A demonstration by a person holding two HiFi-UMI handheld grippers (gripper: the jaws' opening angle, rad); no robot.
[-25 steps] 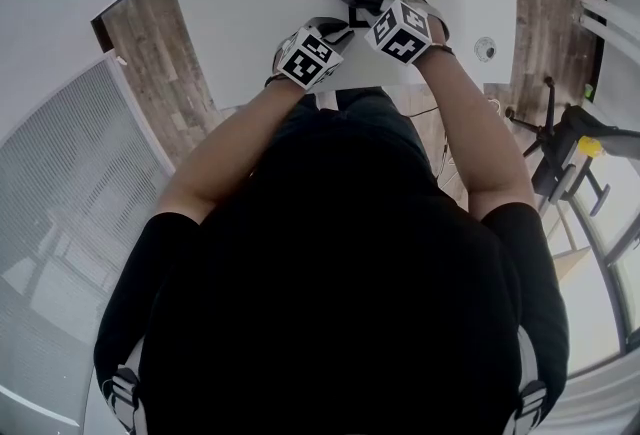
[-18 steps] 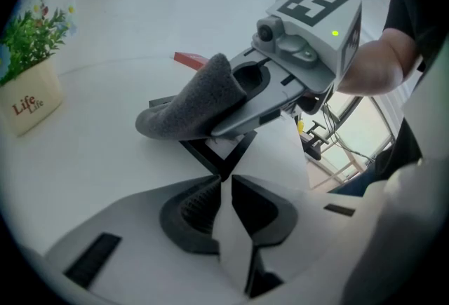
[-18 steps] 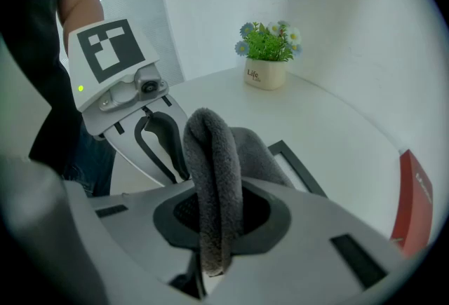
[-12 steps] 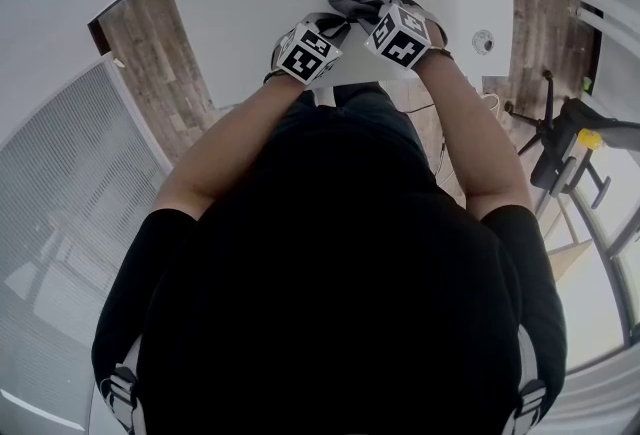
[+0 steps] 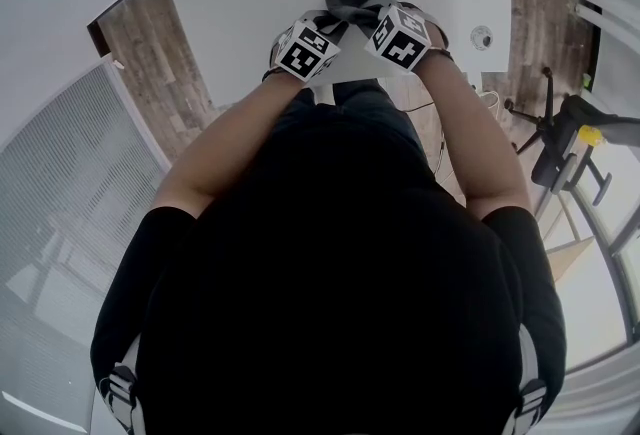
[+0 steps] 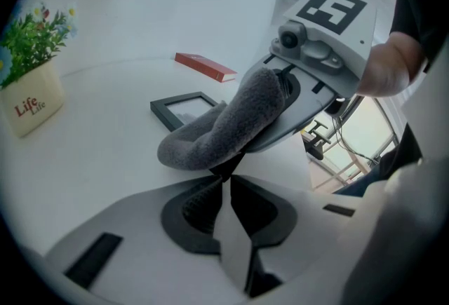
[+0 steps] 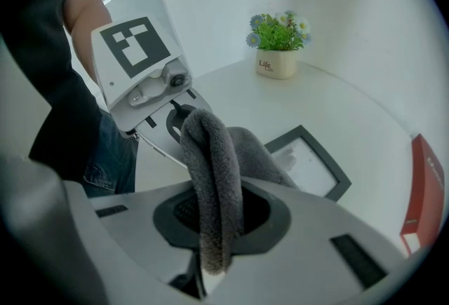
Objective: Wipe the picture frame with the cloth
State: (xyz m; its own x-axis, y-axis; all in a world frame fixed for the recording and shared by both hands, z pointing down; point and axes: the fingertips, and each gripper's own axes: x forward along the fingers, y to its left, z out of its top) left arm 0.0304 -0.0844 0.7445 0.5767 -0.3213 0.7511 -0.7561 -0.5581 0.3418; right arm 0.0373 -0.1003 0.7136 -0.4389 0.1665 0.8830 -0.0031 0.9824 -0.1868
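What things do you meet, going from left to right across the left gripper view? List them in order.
potted plant → picture frame → right gripper. The cloth and the red book overlap the frame sideways, so they are left out.

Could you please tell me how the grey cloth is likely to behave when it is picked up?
The cloth is probably floppy: it hangs in a limp fold between the right tongs that pinch it. Its pile looks thick and fleecy, so it is likely light and unlikely to slip from the grip.
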